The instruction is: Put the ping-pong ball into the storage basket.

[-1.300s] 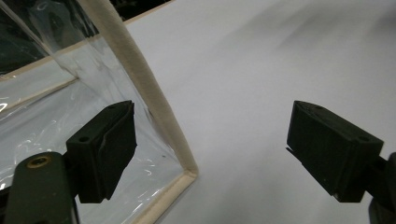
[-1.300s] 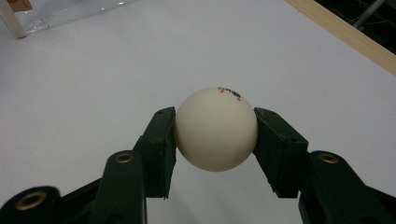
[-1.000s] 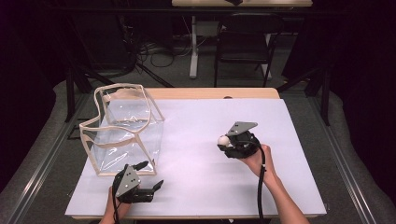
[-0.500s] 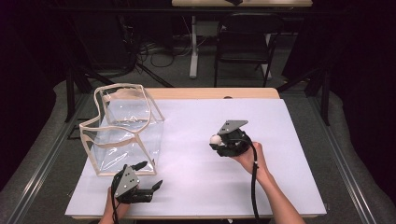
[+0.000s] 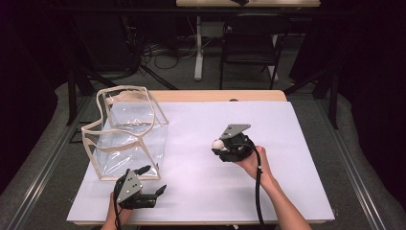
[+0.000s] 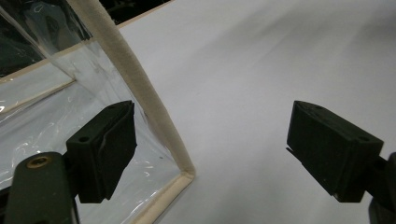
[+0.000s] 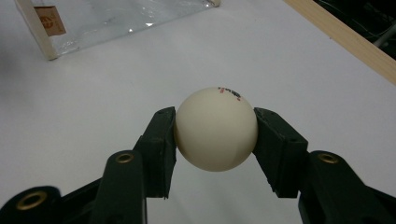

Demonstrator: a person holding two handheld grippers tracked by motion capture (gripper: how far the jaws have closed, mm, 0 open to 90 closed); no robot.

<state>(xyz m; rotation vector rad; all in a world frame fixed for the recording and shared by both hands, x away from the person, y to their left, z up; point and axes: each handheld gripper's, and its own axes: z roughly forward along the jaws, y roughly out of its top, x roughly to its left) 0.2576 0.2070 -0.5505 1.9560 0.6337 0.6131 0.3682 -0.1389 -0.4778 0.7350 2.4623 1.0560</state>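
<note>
White table (image 5: 297, 158); right gripper (image 7: 215, 135) pinches ball (image 7: 215, 128) at its widest girth; likely light, smooth, roll-prone. Left gripper (image 6: 210, 149) spread.

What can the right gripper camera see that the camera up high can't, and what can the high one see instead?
Right gripper view: small red and dark print on top of the white ball, both pads pressing its sides, and a little orange label on the bag's cream edge.

High view: the left gripper, jaws open, by the near corner of the clear bag, the person's forearms, a black chair and cables on the floor behind the table.

Both: the ball held in the right gripper, the clear bag, and the white tabletop.
</note>
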